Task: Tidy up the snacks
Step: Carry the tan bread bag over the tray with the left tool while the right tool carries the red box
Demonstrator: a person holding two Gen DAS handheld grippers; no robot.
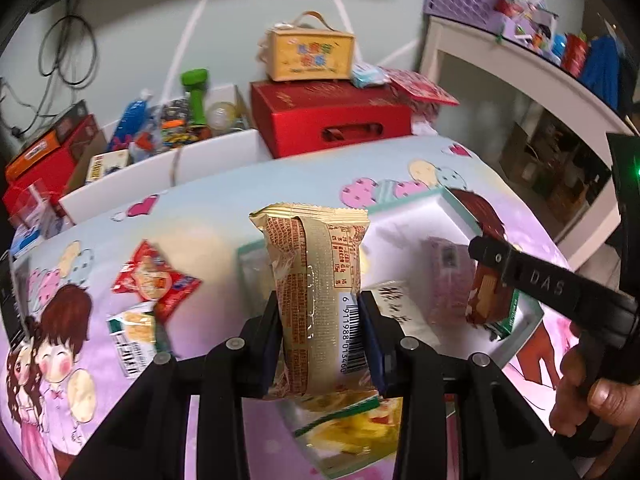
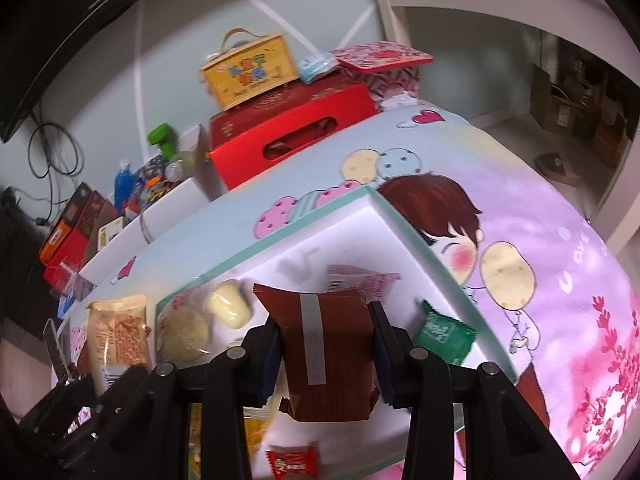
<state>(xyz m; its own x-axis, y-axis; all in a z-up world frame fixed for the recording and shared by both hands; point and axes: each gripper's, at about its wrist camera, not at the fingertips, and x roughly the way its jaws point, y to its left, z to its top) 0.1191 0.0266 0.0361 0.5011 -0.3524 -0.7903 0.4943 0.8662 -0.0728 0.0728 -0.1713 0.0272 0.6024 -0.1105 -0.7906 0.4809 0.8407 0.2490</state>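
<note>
Now your left tongs [image 1: 320, 340] pinch the gold snack packet [image 1: 316, 280], long axis upright; your right tongs [image 2: 326, 354] pinch the brown packet [image 2: 328, 352], also upright.

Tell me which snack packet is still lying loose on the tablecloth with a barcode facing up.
The white-and-green packet, beside the red packet; the red one shows no barcode, and the gold packet with a barcode is held in the left gripper.

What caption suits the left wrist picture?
Left tongs grip a gold snack pack above the white tray.
</note>
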